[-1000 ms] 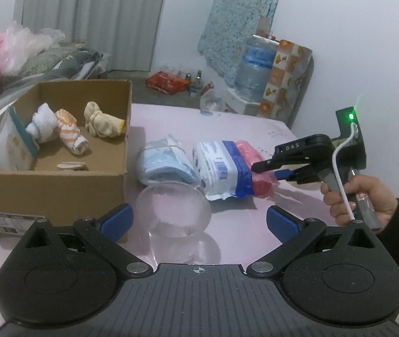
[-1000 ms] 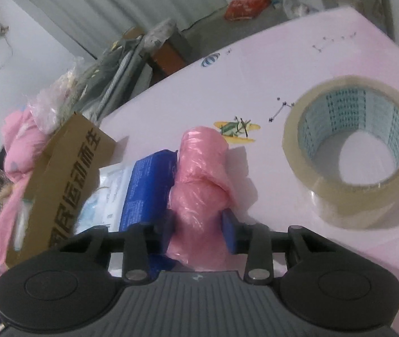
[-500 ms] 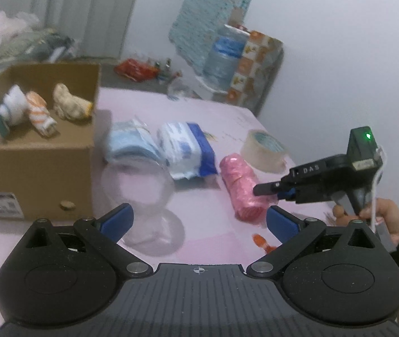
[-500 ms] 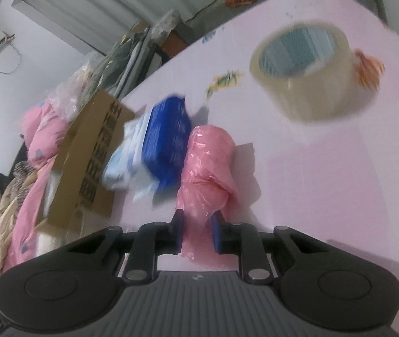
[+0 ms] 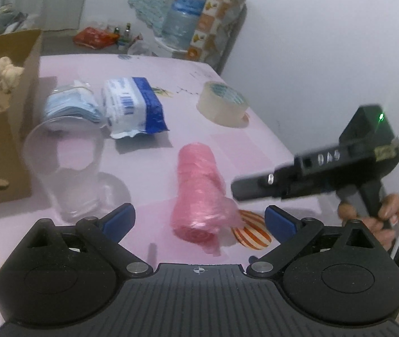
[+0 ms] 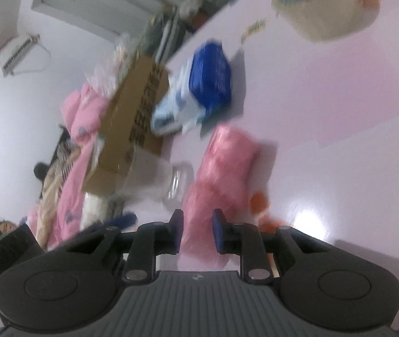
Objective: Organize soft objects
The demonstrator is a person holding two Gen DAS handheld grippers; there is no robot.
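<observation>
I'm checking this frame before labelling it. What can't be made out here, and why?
- Right gripper on the pink roll: motion blur in the right wrist view hides whether the pads still pinch it.
- Cardboard box: cut off by the left wrist view's left edge, so most contents are unseen.
- Striped orange object: partly hidden behind the roll; unidentifiable.
- Printing on the blue-and-white pack: too blurred to read.

The right tool [image 6: 198,231] has dragged the pink roll [image 5: 199,193] away from the packs.
</observation>
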